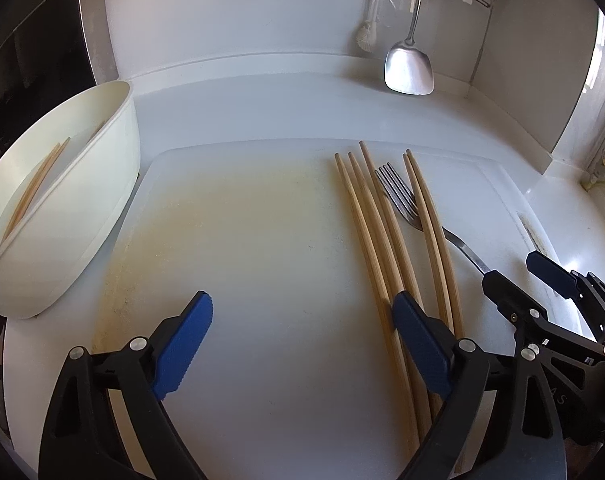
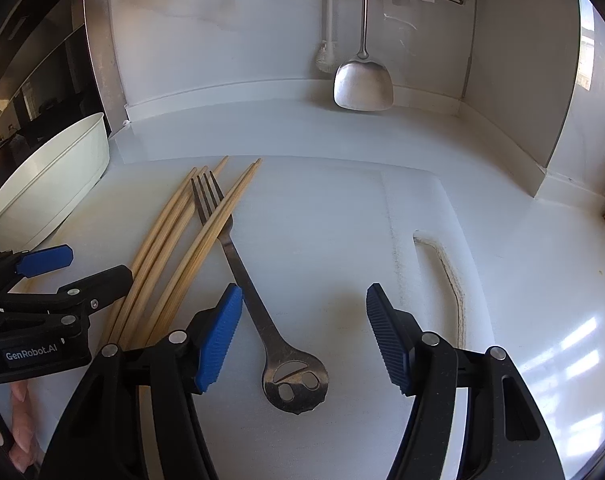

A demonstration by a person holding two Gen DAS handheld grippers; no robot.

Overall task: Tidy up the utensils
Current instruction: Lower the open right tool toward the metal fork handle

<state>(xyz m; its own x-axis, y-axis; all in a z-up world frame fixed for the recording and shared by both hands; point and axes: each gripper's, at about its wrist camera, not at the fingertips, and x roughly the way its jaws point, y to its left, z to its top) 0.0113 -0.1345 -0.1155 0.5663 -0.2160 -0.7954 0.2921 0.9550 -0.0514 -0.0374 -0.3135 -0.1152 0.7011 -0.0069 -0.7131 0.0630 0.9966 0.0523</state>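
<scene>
Several wooden chopsticks (image 1: 376,220) lie side by side on a white cutting board (image 1: 242,240), with a steel fork (image 1: 406,204) among them. In the right wrist view the chopsticks (image 2: 174,248) lie left of centre and the fork (image 2: 246,276) crosses under them, its round smiley-face handle end nearest me. My left gripper (image 1: 302,340) is open and empty, its right finger over the chopsticks' near ends. My right gripper (image 2: 302,332) is open and empty, straddling the fork's handle. A white oval holder (image 1: 82,200) at left has chopsticks inside.
A steel spatula (image 1: 408,68) and a white brush (image 1: 368,36) hang on the back wall. The holder also shows in the right wrist view (image 2: 54,184). The counter's raised back edge and a wall corner bound the far right.
</scene>
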